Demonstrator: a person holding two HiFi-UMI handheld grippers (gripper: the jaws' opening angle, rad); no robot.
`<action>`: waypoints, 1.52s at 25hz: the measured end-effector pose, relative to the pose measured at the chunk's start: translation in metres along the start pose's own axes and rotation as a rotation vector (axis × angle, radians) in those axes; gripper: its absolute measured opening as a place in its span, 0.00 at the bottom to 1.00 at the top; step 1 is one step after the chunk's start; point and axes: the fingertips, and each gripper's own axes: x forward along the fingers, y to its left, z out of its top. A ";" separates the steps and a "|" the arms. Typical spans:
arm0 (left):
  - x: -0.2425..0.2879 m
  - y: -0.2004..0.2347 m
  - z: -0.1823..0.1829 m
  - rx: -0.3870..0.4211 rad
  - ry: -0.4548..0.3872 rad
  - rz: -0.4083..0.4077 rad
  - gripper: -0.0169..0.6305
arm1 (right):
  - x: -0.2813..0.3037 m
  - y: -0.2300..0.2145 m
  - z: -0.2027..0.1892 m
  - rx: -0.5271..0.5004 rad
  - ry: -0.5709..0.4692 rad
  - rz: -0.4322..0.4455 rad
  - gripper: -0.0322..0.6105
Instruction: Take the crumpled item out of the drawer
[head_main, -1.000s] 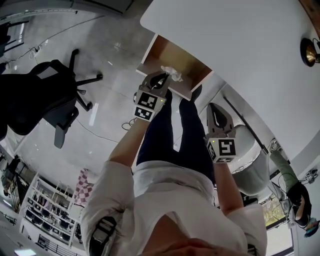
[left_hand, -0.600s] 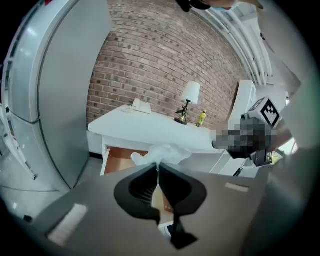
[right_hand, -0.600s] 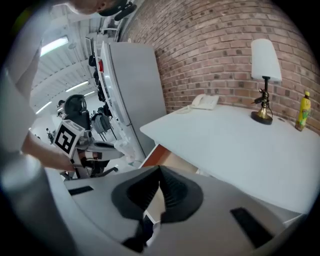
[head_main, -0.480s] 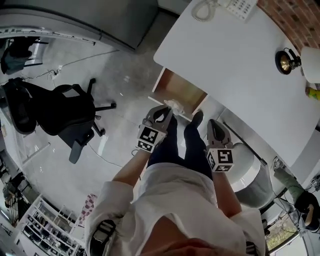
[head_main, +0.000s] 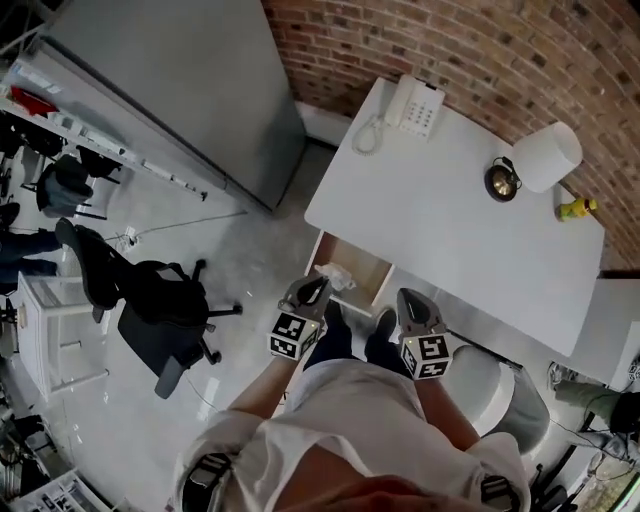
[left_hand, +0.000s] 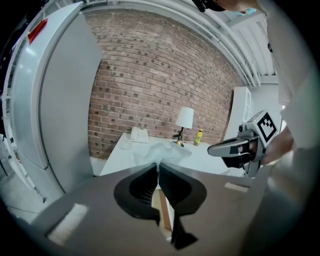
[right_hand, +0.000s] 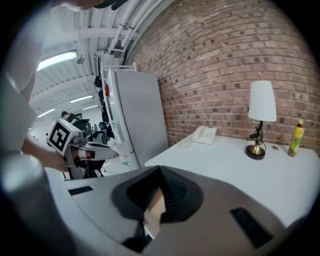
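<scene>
Both grippers have risen since the earlier frames, lifting the crumpled item (head_main: 336, 274) clear of the open drawer (head_main: 358, 270). The left gripper (head_main: 316, 290) is clamped on its near edge to carry it; the right gripper (head_main: 408, 300) is closed and empty, apparently just keeping clear. The wad fans forward past the jaw tips toward the desk (head_main: 450, 210), a little wider across than along, with no clear long axis.

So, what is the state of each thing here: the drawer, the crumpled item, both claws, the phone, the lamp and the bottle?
drawer: open.
crumpled item: out of the drawer, pinched in the left claw.
left claw: shut on the crumpled item.
right claw: shut, empty.
phone: handset on its cradle.
lamp: upright; lit or not, cannot tell.
bottle: upright.
</scene>
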 end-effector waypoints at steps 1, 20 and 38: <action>0.000 0.001 0.012 0.012 -0.016 -0.005 0.05 | -0.002 -0.002 0.011 -0.008 -0.021 -0.006 0.06; -0.043 -0.014 0.143 0.026 -0.229 -0.011 0.05 | -0.073 -0.041 0.150 -0.055 -0.312 -0.125 0.06; -0.037 -0.004 0.175 0.038 -0.326 -0.035 0.05 | -0.063 -0.027 0.181 -0.169 -0.339 -0.152 0.06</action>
